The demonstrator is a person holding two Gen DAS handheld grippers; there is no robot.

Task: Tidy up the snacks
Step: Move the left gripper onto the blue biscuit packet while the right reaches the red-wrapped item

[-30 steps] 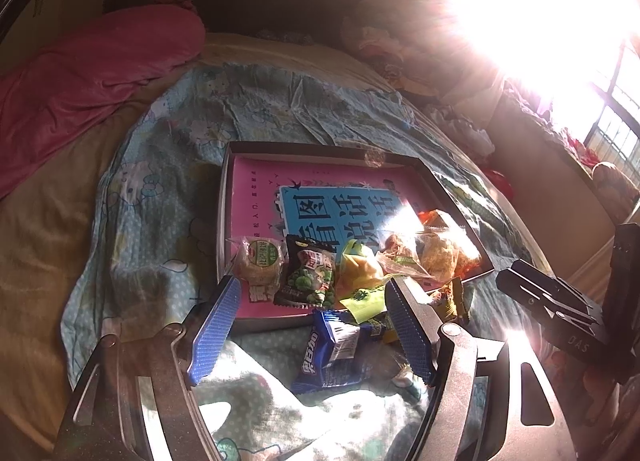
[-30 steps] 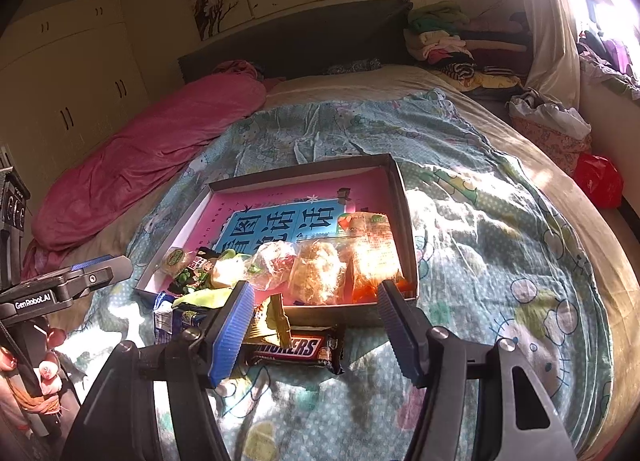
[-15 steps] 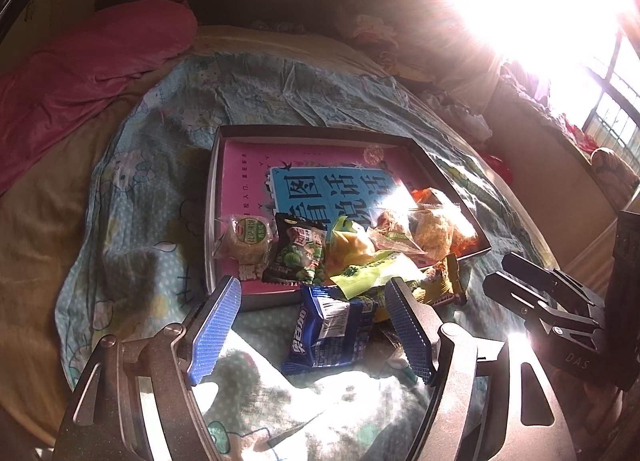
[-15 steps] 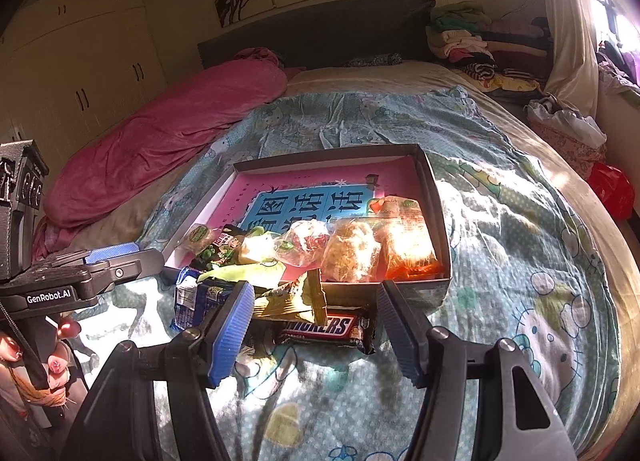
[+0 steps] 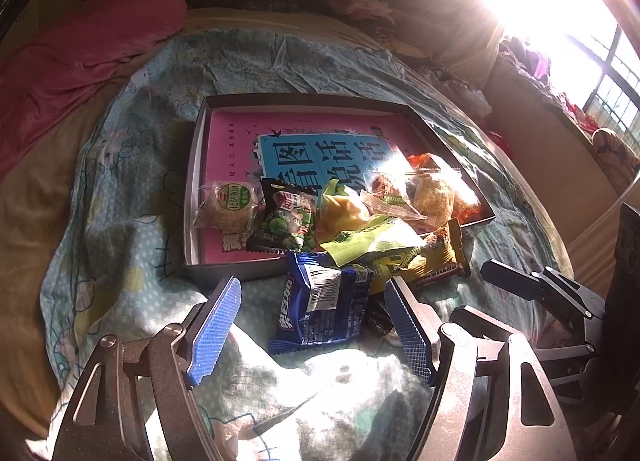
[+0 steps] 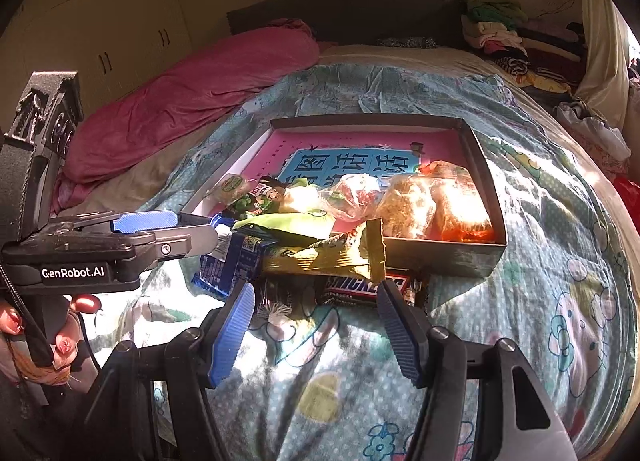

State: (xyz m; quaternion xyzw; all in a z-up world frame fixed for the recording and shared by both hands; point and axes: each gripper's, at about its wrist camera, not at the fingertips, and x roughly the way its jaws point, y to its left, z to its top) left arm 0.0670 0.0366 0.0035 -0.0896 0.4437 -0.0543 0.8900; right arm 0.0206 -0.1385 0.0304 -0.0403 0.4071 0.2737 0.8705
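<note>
The left gripper hangs unclenched over the blue snack packet, lying on the bedspread just outside the box (light, crinkly, likely slippery); best pinched across its flat middle.

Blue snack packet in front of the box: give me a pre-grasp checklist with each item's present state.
1. Left gripper open, nothing held: ok.
2. Blue snack packet lies between its pads, not yet pinched: ok.
3. Packet free of neighbours: not ok, the yellow wrapper overlaps its far end.
4. Right gripper open and apart from the left one: ok.
5. Box has bare floor for it: ok.
6. Snickers bar clear of the packet: cannot tell.
</note>
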